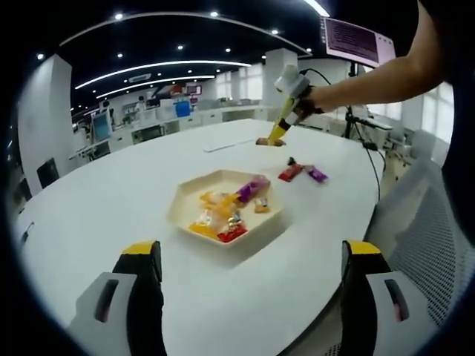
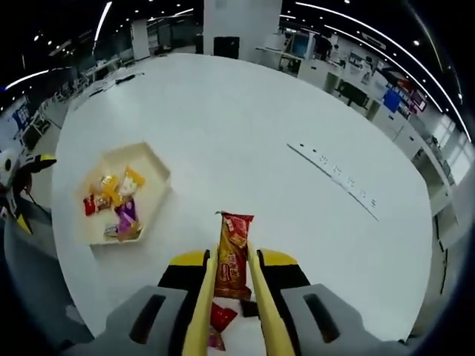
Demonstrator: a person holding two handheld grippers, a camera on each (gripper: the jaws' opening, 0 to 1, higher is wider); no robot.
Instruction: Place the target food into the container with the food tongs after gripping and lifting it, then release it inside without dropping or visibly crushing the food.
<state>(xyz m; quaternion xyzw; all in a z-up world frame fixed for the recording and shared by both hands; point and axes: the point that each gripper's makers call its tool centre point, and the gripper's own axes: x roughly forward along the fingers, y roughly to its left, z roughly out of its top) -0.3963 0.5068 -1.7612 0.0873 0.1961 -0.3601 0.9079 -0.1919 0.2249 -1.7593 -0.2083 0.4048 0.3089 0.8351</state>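
While your left gripper (image 1: pixel 252 285) hangs with its jaws spread wide and nothing between them, the white table (image 1: pixel 111 215) stretches out just past its yellow-tipped fingers. Beyond them sits the cream hexagonal tray (image 1: pixel 182 211), holding a small heap of wrapped snacks in orange, red and purple (image 1: pixel 231 206). Further on, two loose packets, one red (image 1: pixel 290 172) and one purple (image 1: pixel 317 175), lie on the table apart from the tray. Furthest out, your right gripper (image 1: pixel 276 133) reaches over the table at the end of your arm (image 1: pixel 378 81), its yellow tongs tipped down to a snack packet.

In the right gripper view, the yellow tongs (image 2: pixel 199 311) are closed on a long red-and-orange snack packet (image 2: pixel 233 256), which sticks out forward between the two blades. Below the tongs a red wrapper (image 2: pixel 220 317) shows beneath them. The tray (image 2: pixel 152 167) lies well off to the left of that view, with the held packet not over it. A long white strip (image 2: pixel 334 178) lies further across the table.
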